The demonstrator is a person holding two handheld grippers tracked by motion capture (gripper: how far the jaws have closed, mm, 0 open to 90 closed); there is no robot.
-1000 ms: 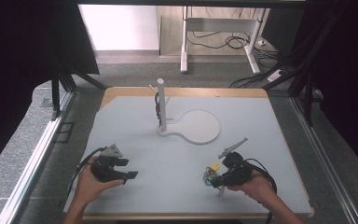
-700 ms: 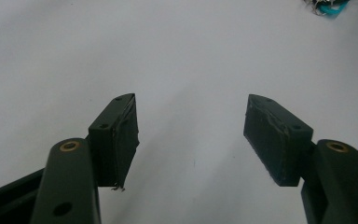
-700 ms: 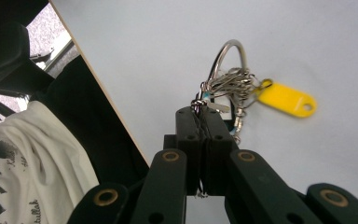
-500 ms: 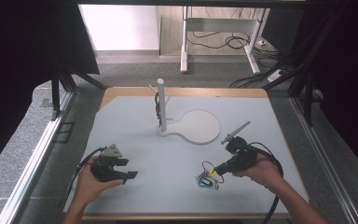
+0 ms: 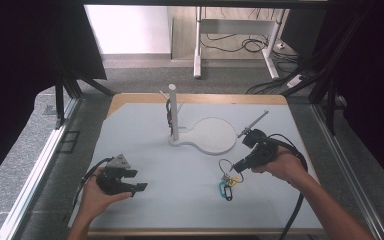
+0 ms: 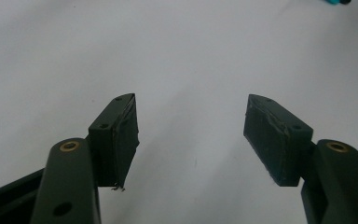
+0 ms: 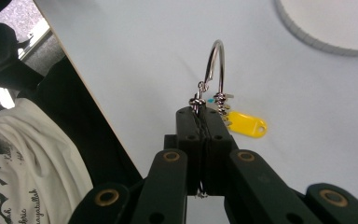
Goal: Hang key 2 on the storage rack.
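On the pale grey table [image 5: 145, 145], before the white round-based post stand [image 5: 200, 135], I see my right gripper [image 5: 237, 167] pinching a thin steel key ring [image 7: 216, 70] with yellow tag [image 7: 247, 125], while my left gripper [image 5: 140, 187] rests near, jaws spread.

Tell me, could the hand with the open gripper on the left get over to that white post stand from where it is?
Probably yes. The left gripper sits open near the table's front edge, holding nothing, and the bare table lies between it and the white stand. The key bunch and the right gripper lie off to the side.
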